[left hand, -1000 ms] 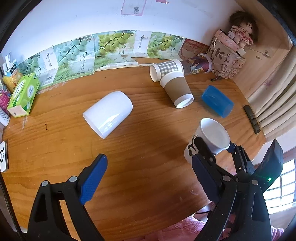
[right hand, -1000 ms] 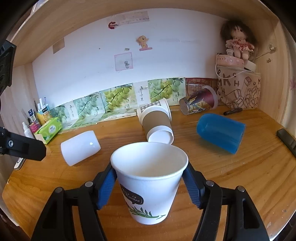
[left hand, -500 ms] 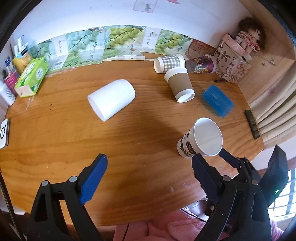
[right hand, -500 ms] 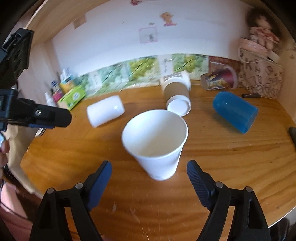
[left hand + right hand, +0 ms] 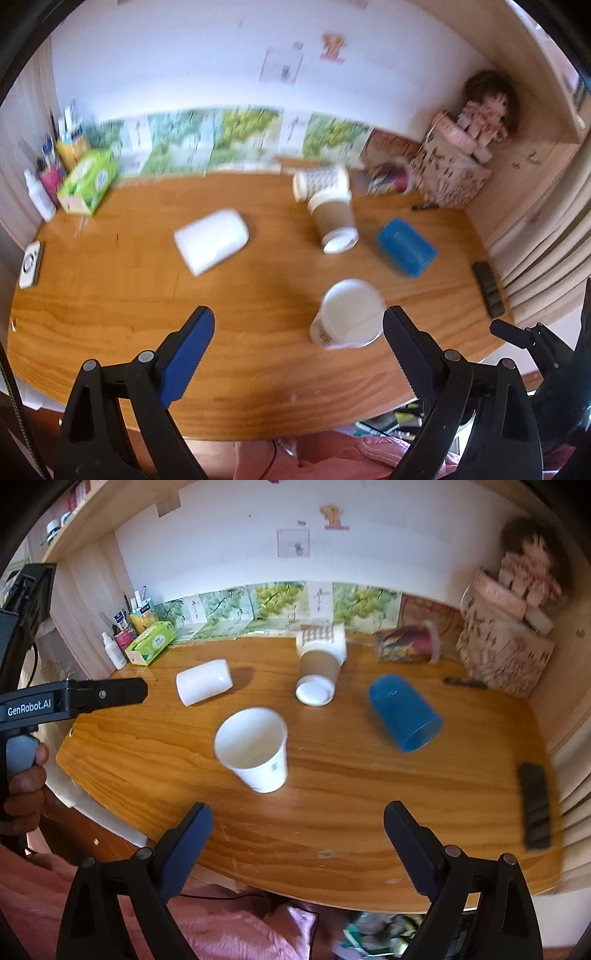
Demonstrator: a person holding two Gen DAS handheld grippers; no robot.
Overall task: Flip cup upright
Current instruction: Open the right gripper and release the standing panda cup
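A white paper cup with a green print stands upright on the wooden table, mouth up; it also shows in the left wrist view. My right gripper is open and empty, drawn back above the table's front edge, well clear of the cup. My left gripper is open and empty, also back above the front edge, with the cup just ahead of its right finger. The left gripper's body shows at the left of the right wrist view.
Lying on their sides: a plain white cup, a brown-sleeved cup, a checked cup, a blue cup and a patterned cup. A green tissue box, a black remote and a patterned basket stand around.
My right gripper has let go of the printed cup, opened wide and pulled back and up. The cup stays upright. My left gripper has also drawn back and tilted up.
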